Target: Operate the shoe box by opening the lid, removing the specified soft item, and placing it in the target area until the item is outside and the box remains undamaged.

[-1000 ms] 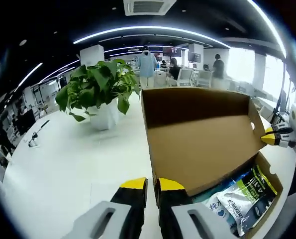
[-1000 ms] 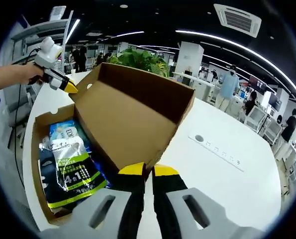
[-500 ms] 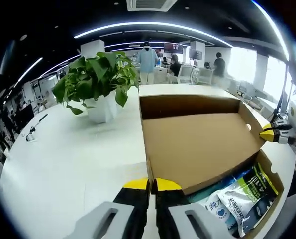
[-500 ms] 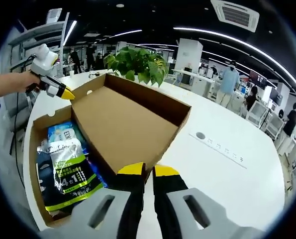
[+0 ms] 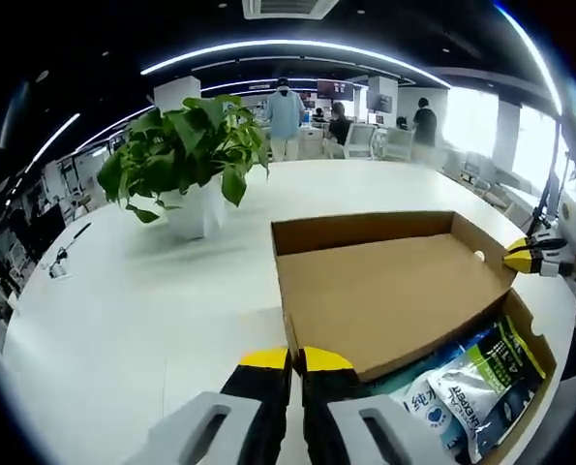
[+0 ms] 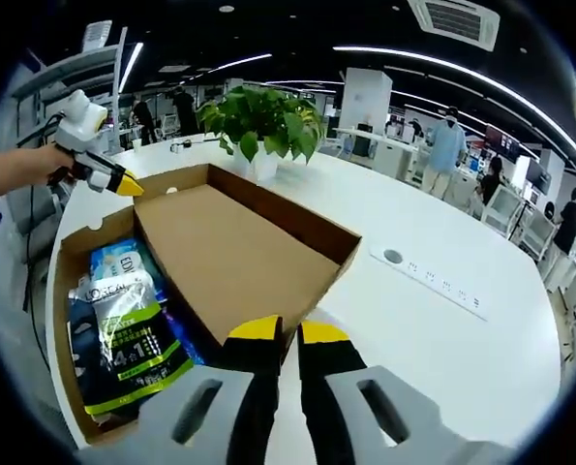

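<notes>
Two grippers pinching lid edges

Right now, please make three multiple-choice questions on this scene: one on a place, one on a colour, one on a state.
1. Where does the potted plant stand?
A. on the white table, beyond the box
B. inside the box
C. on the floor

2. What colour are the tips of the left claw?
A. red
B. yellow
C. green

3. In what state is the lid of the shoe box?
A. shut
C. torn off
B. folded open, with the soft packs showing

Answers: 1 A, its white pot rests on the tabletop behind the lid. 2 B, both tips are yellow. 3 B, the lid lies back and the packs are uncovered.
</notes>
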Action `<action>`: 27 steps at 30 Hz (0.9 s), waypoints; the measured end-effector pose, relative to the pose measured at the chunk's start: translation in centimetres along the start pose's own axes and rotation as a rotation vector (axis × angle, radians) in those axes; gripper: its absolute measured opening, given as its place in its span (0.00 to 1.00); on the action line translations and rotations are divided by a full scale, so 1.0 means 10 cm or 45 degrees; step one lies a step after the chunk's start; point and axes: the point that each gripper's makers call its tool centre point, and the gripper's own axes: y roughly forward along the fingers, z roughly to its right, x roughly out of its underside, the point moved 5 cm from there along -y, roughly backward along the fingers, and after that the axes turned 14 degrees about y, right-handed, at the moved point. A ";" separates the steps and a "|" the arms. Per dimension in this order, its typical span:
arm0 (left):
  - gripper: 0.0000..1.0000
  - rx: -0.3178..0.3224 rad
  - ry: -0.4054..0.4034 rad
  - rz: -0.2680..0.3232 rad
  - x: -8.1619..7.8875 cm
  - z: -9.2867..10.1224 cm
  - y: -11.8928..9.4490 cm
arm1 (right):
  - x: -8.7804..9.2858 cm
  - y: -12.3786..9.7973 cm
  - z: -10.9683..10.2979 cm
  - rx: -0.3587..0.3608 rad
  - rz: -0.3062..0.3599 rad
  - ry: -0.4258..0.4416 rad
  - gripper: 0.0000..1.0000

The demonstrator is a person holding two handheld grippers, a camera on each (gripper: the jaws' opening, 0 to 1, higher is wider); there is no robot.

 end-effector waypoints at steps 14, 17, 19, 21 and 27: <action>0.03 0.006 0.019 -0.033 0.00 0.01 0.07 | 0.03 0.08 0.02 -0.001 -0.059 0.005 0.04; 0.03 0.008 0.018 -0.038 0.01 0.00 0.08 | 0.03 0.09 0.03 -0.001 -0.075 0.004 0.04; 0.03 0.009 0.012 -0.041 0.01 0.00 0.09 | 0.04 0.11 0.03 -0.002 -0.087 0.000 0.04; 0.03 0.011 0.007 -0.046 0.02 0.00 0.10 | 0.04 0.12 0.03 -0.003 -0.098 0.002 0.04; 0.03 0.017 -0.004 -0.059 0.03 0.01 0.11 | 0.04 0.13 0.04 -0.005 -0.123 0.023 0.04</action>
